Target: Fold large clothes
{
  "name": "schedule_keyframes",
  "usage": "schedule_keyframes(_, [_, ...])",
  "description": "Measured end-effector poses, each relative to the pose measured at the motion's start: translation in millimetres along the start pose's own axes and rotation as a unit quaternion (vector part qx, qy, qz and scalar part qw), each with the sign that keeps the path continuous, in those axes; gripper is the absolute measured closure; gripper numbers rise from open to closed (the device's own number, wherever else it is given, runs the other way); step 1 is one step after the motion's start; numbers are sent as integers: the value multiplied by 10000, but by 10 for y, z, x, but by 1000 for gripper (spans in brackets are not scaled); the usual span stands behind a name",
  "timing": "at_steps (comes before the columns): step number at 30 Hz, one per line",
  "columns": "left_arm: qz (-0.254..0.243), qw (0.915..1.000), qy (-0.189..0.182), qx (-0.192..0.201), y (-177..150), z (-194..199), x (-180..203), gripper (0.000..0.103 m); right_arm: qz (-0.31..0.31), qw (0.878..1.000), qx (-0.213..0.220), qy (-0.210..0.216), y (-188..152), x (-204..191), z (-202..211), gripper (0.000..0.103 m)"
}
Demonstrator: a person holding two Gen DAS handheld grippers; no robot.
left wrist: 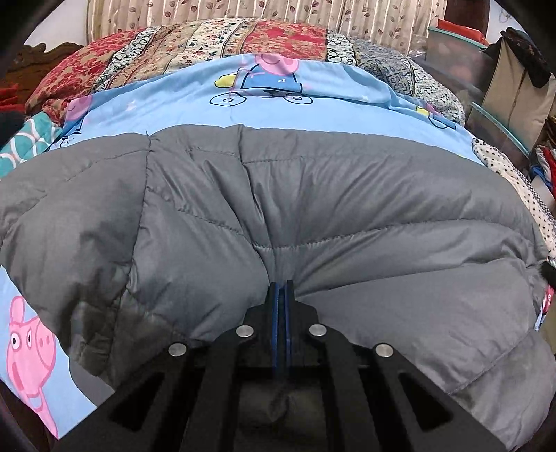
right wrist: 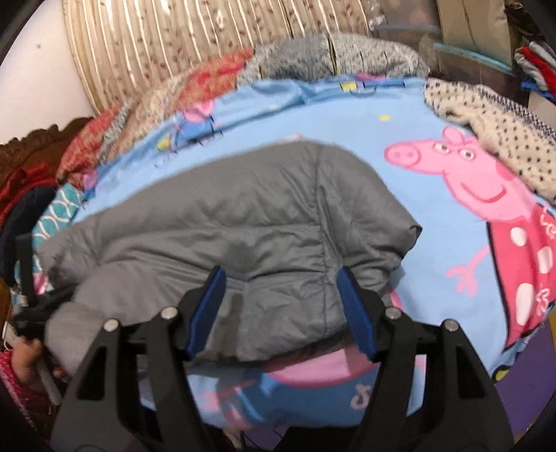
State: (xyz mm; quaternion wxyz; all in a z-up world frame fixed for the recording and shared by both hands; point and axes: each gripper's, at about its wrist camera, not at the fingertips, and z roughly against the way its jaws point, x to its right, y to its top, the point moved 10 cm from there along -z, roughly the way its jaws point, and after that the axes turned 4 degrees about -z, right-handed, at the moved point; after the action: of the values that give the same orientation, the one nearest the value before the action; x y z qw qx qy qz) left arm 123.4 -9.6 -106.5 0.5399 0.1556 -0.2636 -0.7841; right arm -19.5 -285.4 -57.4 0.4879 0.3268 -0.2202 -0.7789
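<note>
A grey quilted puffer jacket [left wrist: 312, 208] lies on a light blue cartoon-pig bedsheet [left wrist: 243, 104]. My left gripper [left wrist: 282, 288] is shut on the jacket's near edge, the fabric bunched between its blue pads. In the right wrist view the jacket [right wrist: 243, 215] lies partly folded on the sheet [right wrist: 434, 156]. My right gripper [right wrist: 281, 278] is open, its blue fingers [right wrist: 354, 313] spread above the jacket's near edge, holding nothing. The left gripper [right wrist: 31, 306] shows dark at the far left of that view, at the jacket's left end.
A patchwork floral quilt [left wrist: 208, 45] is piled at the back below a curtain [left wrist: 243, 10]. A dotted cream garment [right wrist: 493, 132] lies at the right of the bed. Storage boxes and bags [left wrist: 504, 87] stand at the right. A teal patterned cloth [left wrist: 24, 142] lies at the left.
</note>
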Motion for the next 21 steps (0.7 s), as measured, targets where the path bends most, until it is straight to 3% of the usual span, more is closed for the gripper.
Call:
schedule_keyframes(6, [-63,9999,113,-22,-4,9,24,103,622,9949,94,794,52,-694,253,39])
schedule_keyframes(11, [-71,9998,184,-51,-6,15,32,103,1729,9770,-157,1237,-250,-1407,146,39])
schedule_keyframes(13, [-93,9997,208,-60,-10,18,36,103,1822,9749,-374,1227,-394,-1451,-9,40])
schedule_keyframes(16, [-124,9998,146,-48,-21,30,73,103,1711,9784,-804,836,-605,-1218,-387,39])
schedule_keyframes(21, [-357,9990,280,47,-94,17,171,103,1502,9805,-866,929,-712,-997,-603,39])
